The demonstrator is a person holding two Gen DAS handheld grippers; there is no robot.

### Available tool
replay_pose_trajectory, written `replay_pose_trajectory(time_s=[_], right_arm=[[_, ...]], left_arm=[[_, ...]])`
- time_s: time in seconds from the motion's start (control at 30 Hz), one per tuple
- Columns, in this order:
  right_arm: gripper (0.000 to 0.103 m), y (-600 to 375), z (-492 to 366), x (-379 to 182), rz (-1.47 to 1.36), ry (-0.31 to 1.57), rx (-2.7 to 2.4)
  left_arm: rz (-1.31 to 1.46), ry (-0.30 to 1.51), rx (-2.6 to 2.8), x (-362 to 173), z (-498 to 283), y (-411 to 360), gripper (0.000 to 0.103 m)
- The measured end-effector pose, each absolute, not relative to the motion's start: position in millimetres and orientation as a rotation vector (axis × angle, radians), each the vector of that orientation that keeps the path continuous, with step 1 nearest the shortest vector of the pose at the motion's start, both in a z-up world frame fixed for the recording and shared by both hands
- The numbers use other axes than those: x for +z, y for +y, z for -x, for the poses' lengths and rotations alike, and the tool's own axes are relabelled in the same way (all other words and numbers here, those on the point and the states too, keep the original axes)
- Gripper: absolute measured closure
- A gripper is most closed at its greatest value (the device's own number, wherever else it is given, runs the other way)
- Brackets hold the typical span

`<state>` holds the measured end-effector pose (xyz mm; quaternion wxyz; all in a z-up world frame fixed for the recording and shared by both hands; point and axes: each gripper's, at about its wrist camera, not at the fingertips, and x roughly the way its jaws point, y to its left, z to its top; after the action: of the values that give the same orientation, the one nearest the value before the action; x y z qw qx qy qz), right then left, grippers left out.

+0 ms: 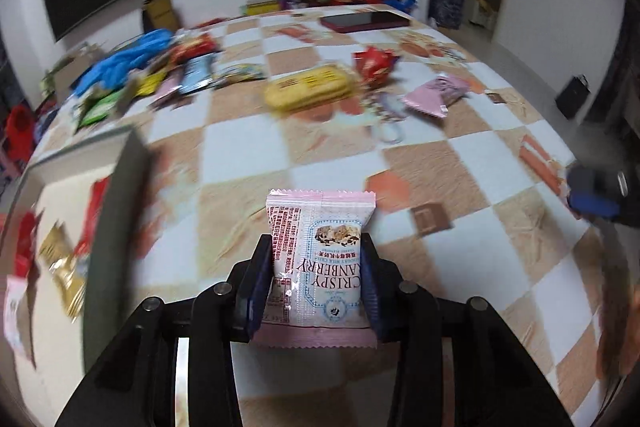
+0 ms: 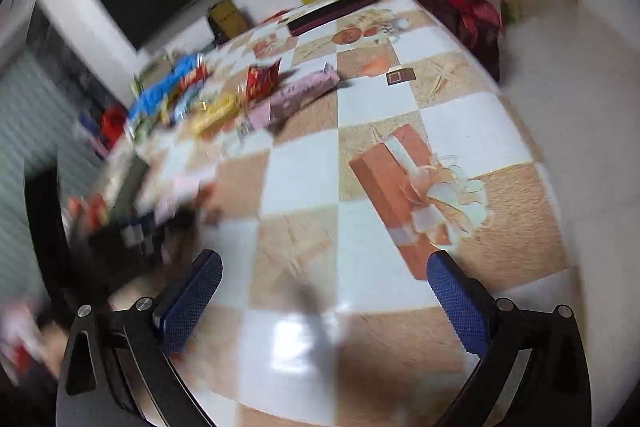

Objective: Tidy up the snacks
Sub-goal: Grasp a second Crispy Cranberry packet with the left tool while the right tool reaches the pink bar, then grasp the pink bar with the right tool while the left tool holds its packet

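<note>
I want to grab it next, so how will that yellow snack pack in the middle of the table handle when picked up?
The yellow pack looks flat and long, so it probably won't roll. Its ridged, tray-like shape suggests fair stiffness. The wrapper seems glossy, so possibly a bit slippery.

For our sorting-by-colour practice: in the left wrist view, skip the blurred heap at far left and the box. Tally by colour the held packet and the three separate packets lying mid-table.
Pink: 2 (Crispy Cranberry packet in the left gripper; pink packet)
Yellow: 1 (yellow packet)
Red: 1 (red packet)
Total: 4
</note>
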<state>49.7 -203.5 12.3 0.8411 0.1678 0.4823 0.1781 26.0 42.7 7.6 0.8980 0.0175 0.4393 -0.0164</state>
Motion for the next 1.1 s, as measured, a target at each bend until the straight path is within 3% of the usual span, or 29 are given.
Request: replay_pose_trajectory(time_s=[0.1, 0.2, 0.43, 0.47, 0.53, 0.57, 0.63, 0.67, 1.1], right_arm=[[0.000, -195, -77, 13, -0.428, 1.010, 0.318], [0.014, -174, -110, 13, -0.444, 0.994, 0.273], [0.016, -122, -173, 14, -0.315, 0.973, 0.140], [0.020, -113, -178, 13, -0.253, 0.970, 0.116], [0.049, -94, -186, 11, -0.071, 0.959, 0.060], [0.052, -86, -187, 9, 0.016, 0.955, 0.049], [0.070, -84, -180, 10, 0.054, 0.952, 0.095], [0.074, -86, -173, 11, 0.073, 0.959, 0.124], [0.075, -101, -26, 11, 0.139, 0.927, 0.311]], left_arm=[[0.008, 0.903, 0.007, 7, -23, 55, 0.059], [0.003, 0.895, 0.024, 5, -25, 53, 0.059], [0.008, 0.894, 0.011, 5, -29, 54, 0.059], [0.008, 0.894, 0.010, 5, -30, 54, 0.059], [0.014, 0.894, 0.007, 5, -31, 55, 0.059], [0.016, 0.894, 0.006, 5, -31, 56, 0.059], [0.014, 0.894, 0.007, 5, -31, 56, 0.058], [0.011, 0.894, 0.010, 5, -32, 56, 0.058], [0.017, 0.918, 0.053, 6, -15, 54, 0.059]])
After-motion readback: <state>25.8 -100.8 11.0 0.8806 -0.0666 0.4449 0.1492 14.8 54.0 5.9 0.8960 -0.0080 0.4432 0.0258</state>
